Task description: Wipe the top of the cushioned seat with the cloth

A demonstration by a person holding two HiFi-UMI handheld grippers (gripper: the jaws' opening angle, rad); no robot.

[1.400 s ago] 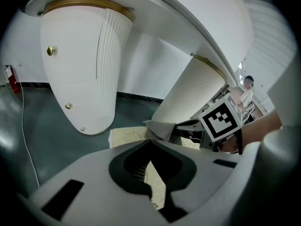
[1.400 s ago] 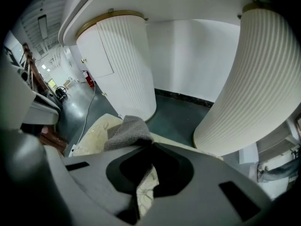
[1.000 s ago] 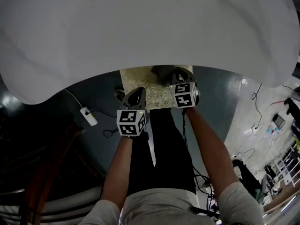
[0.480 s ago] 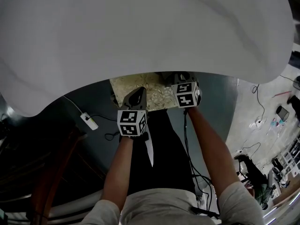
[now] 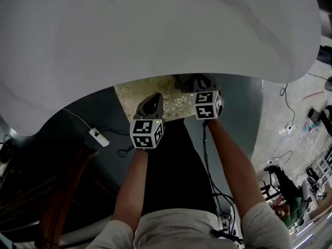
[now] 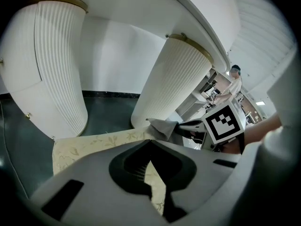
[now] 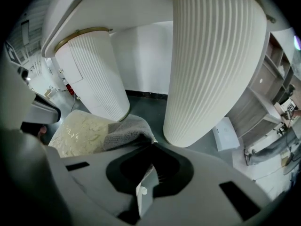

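grey cloth (image 7: 124, 128) pinched between right gripper (image 7: 151, 146) fingers

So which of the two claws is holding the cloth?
The right claw: it is shut on the grey cloth. The left claw is shut too, but empty, above the patterned seat.

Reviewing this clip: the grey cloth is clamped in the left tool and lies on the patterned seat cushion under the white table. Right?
Not quite. The cloth is clamped in the right tool, not the left tool, whose jaws meet on nothing. The right gripper view shows it bunched at that tool's tips. The rest stands: it lies on the patterned seat cushion under the white table.
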